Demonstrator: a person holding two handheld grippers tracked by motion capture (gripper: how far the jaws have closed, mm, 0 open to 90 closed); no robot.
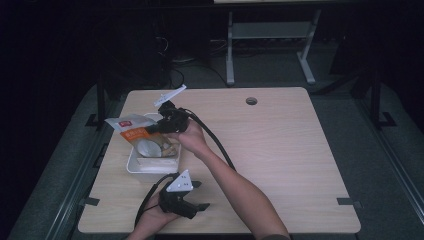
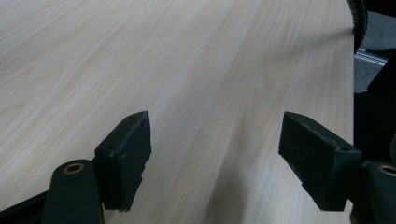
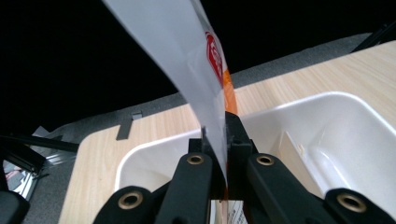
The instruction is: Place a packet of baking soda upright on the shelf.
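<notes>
- Fingers (image 3: 240, 135) of the right gripper (image 3: 215, 140): clamped together on a white and orange packet (image 3: 187, 60), the sheet pinched edge-on between the two black pads.
- Fingers (image 2: 126, 156) of the left gripper (image 2: 215, 158): wide apart, holding nothing, with bare wood grain between them.
- Packet, position: held in the air over the far left end of a white tub (image 1: 134, 165), as seen from the high view (image 1: 131, 126); the tub stands on the left part of the wooden table (image 1: 280, 145).
- Packet, orientation: in the high view its long axis runs roughly left to right, the free end reaching out to the left past the tub's rim and the gripped end toward the right gripper (image 1: 159, 127). In the right gripper view it rises from the jaws up and to the left, slightly curved.
- Packet, markings: a red mark and an orange band show on one face; the print is too small and too oblique to read.
- Tub, contents: a round pale item and some light brown pieces lie inside; what they are cannot be told. The right hand (image 1: 191, 137) and gripper body cover the tub's far right corner.
- Left gripper, position: near the table's front edge, just in front of the tub (image 1: 197, 197), a grey three-cornered plate on top; the left hand (image 1: 152, 220) is partly cut off by the bottom edge.
- Other: a round hole (image 1: 251, 101) in the tabletop near its far edge; a grey frame (image 1: 270, 45) stands on the dark floor beyond.
- Surroundings past the table are too dark to make out.
</notes>
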